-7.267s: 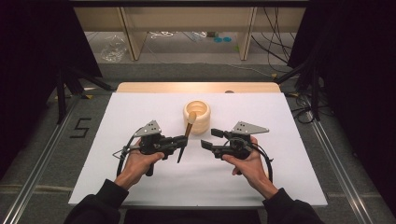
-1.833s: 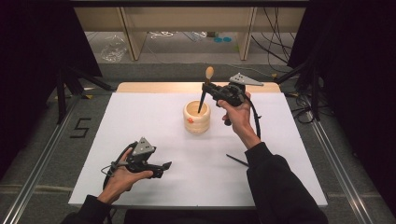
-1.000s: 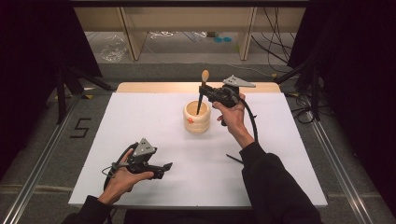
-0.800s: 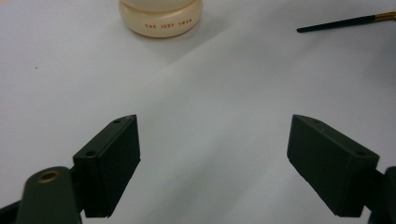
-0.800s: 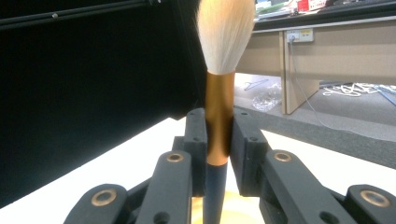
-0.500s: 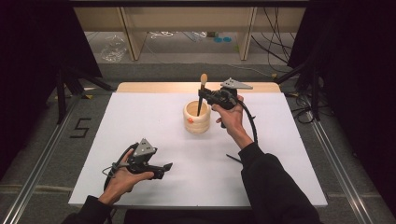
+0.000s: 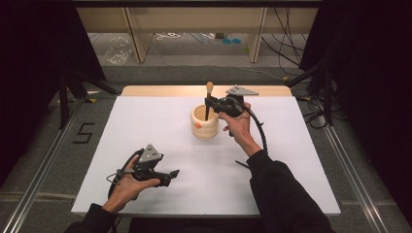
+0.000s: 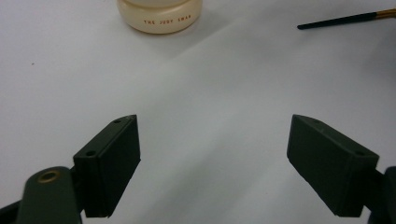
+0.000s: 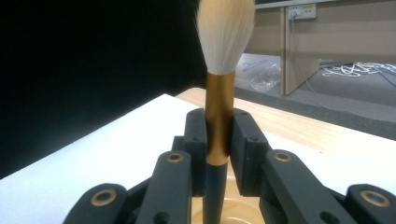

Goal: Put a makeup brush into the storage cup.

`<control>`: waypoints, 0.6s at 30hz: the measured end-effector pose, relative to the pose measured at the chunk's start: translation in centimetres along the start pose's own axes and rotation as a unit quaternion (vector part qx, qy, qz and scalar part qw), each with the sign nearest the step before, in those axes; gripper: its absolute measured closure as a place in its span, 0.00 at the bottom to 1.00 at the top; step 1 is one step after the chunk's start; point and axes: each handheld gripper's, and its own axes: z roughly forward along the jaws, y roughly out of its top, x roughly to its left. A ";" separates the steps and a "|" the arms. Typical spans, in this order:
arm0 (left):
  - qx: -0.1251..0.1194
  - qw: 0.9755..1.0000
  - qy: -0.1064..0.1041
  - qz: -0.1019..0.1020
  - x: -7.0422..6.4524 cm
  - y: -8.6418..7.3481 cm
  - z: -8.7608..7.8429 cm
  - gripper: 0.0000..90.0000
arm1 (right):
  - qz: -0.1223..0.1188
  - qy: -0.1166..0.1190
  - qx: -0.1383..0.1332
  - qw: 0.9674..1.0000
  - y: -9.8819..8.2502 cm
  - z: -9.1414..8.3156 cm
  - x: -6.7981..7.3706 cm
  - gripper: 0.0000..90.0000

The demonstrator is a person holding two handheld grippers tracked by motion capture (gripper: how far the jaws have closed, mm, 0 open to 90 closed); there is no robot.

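Above the cup, the right tool clamps a brush; the left tool gapes near a second brush.

My right gripper is reached out far over the table, my forearm stretched long from the near edge and my right hand wrapped round its body from below. Its jaws are pinched in tight on a slim upright handle, gripping from both sides. My left gripper sits low by the near edge, cradled in my left hand, pointing roughly level, I think. Its jaws stand wide apart with nothing between them.
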 end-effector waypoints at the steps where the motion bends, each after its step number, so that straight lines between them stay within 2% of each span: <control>1: -0.001 1.000 -0.002 -0.001 0.0 0.0 0.0 0.19 | -0.004 -0.001 -0.003 1.000 -0.1 0.1 0.0 0.87; 5: 0.004 1.000 0.002 -0.005 -0.1 0.0 -0.1 0.19 | -0.001 -0.005 0.009 1.000 -0.3 0.1 -0.2 0.87; 6: 0.004 1.000 0.001 -0.003 -0.1 0.0 0.0 0.19 | -0.005 -0.005 0.004 1.000 -0.3 0.2 -0.3 0.86; 7: 0.003 1.000 0.001 -0.003 0.0 0.0 0.0 0.19 | -0.003 -0.001 0.003 1.000 -0.4 0.2 -0.3 0.86; 8: 0.002 1.000 0.002 -0.005 -0.1 0.0 0.0 0.19 | 0.008 -0.002 0.014 1.000 -0.4 0.1 -0.2 0.86; 9: 0.005 1.000 0.005 -0.001 0.0 0.0 0.0 0.19 | -0.006 -0.007 0.007 1.000 -0.5 0.2 -0.3 0.86; 10: 0.005 1.000 0.005 -0.001 0.0 -0.1 0.0 0.19 | 0.000 -0.002 0.009 1.000 -0.6 0.3 -0.3 0.84; 13: 0.003 1.000 0.005 0.002 0.1 0.0 0.0 0.19 | 0.012 -0.015 0.025 1.000 -0.7 0.2 -0.2 0.68; 15: 0.002 1.000 0.001 0.005 0.1 0.0 0.0 0.19 | 0.007 -0.025 0.025 0.999 -0.5 0.0 -0.2 0.59; 16: -0.002 1.000 -0.002 0.002 0.1 -0.1 0.1 0.19 | 0.005 -0.026 0.029 0.999 -0.4 -0.2 -0.1 0.53; 17: 0.004 1.000 0.000 -0.002 0.0 -0.1 -0.1 0.19 | -0.004 -0.030 0.029 0.999 -0.3 -0.3 -0.1 0.48; 18: 0.007 1.000 -0.001 -0.005 -0.1 -0.1 -0.1 0.19 | 0.007 -0.029 0.043 0.999 -0.3 -0.6 0.0 0.42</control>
